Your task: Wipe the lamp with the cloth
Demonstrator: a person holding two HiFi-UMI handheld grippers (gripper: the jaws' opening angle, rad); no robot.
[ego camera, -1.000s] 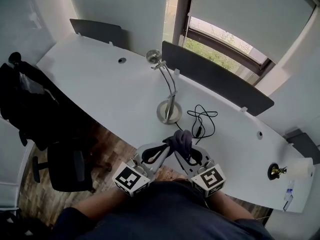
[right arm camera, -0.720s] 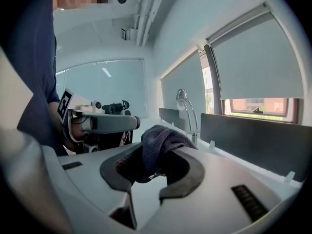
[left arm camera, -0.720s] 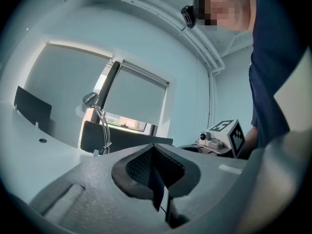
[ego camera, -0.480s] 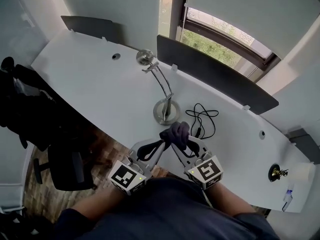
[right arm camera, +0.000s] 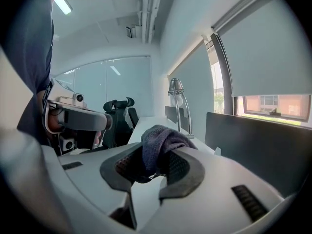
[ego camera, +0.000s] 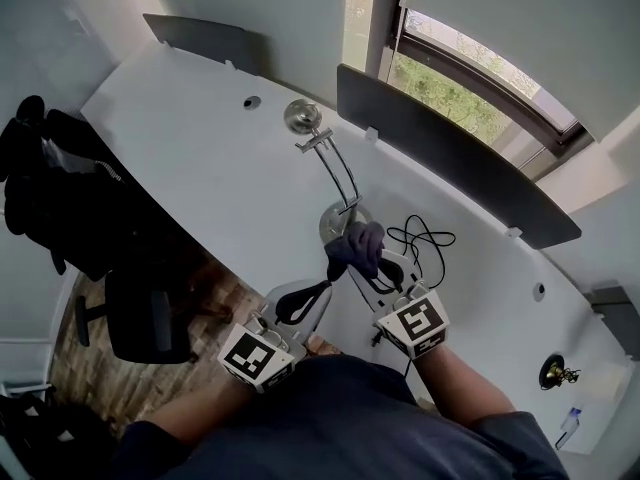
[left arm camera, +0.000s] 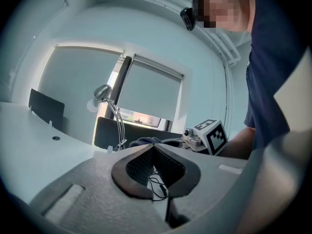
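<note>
Lamp [ego camera: 340, 173] stands near the middle of the long white desk [ego camera: 200, 158]. Its round base is close to the near edge, and its thin chrome arm leans up and left to a small head.

At the far left a black heap [ego camera: 60, 188] of clothing or a bag sits off the desk's end. A dark office chair [ego camera: 140, 318] is below it on the wood floor [ego camera: 215, 298]. A short dark divider panel [ego camera: 205, 40] stands on the far edge. A small round hole [ego camera: 252, 102] is in the desktop just left of the lamp head.

The left gripper [ego camera: 322, 288] is at the desk's near edge, below and left of the base. Its jaws are pressed tip to tip with nothing in them, and its own view [left arm camera: 154, 146] shows only a bit of black cable through the gap behind the pads.

Just to its right, the right gripper [ego camera: 365, 266] is clamped on the cloth [ego camera: 358, 246] — a dark grey-blue bunch bulging past the jaw tips. In the head view the cloth covers the near side of the lamp base; whether it touches cannot be told. The right gripper view shows the lamp's arm [right arm camera: 183, 113] upright beyond the cloth [right arm camera: 158, 138].

A loosely coiled black cable [ego camera: 425, 243] lies just beside the base on its right — the nearest clutter. Behind it runs a longer dark divider [ego camera: 450, 158], under a window [ego camera: 470, 78]. Farther right are a second desk hole [ego camera: 539, 291] and a small brass-coloured object [ego camera: 558, 373].
</note>
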